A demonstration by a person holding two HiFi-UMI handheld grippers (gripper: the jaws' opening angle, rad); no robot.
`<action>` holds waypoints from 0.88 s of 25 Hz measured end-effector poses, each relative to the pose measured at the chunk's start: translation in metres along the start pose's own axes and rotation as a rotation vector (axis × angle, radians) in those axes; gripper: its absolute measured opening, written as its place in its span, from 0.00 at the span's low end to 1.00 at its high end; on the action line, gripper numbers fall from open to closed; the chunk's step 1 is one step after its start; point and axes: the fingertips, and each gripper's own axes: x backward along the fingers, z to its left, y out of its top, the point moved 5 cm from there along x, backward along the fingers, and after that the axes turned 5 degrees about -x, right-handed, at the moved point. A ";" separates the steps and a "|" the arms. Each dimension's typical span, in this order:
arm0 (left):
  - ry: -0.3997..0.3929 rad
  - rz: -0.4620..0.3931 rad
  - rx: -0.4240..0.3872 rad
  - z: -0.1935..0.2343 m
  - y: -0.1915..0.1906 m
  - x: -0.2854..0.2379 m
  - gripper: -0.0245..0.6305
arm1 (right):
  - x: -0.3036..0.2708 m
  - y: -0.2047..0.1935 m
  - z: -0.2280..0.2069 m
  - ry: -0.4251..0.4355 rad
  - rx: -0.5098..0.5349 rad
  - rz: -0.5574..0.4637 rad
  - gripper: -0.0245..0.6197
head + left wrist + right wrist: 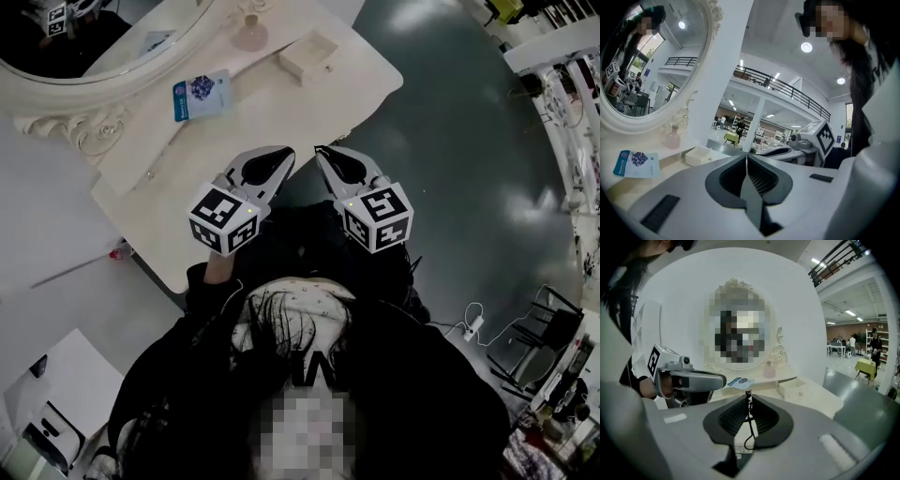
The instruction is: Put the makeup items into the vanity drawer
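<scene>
Left gripper (284, 152) and right gripper (322, 151) hover clenched on nothing; a flat blue sachet (201, 96) lies beyond the left fingertips.

You have a blue packet (202, 95) lying flat on the cream vanity top (281, 117), near the mirror (141, 28). A pink bottle (249, 33) stands upright at the mirror's foot. Near it sits a small white drawer (307, 54), open-topped.

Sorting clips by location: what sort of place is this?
Likely a large showroom or hall, not a home: the vanity and mirror stand on open floor, with a railed mezzanine behind.
</scene>
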 end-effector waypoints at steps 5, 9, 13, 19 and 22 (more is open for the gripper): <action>0.053 0.011 0.000 0.014 0.002 -0.014 0.04 | -0.020 0.012 -0.022 0.065 0.007 0.001 0.09; 0.151 0.012 0.012 0.029 0.013 -0.034 0.04 | -0.037 0.026 -0.049 0.144 0.023 0.013 0.09; 0.219 0.007 0.030 0.043 0.026 -0.063 0.04 | -0.059 0.047 -0.083 0.214 0.048 0.028 0.09; 0.302 0.010 0.051 0.059 0.037 -0.107 0.04 | -0.085 0.066 -0.130 0.304 0.069 0.061 0.09; 0.362 0.017 0.069 0.063 0.039 -0.117 0.04 | -0.097 0.069 -0.146 0.357 0.076 0.086 0.09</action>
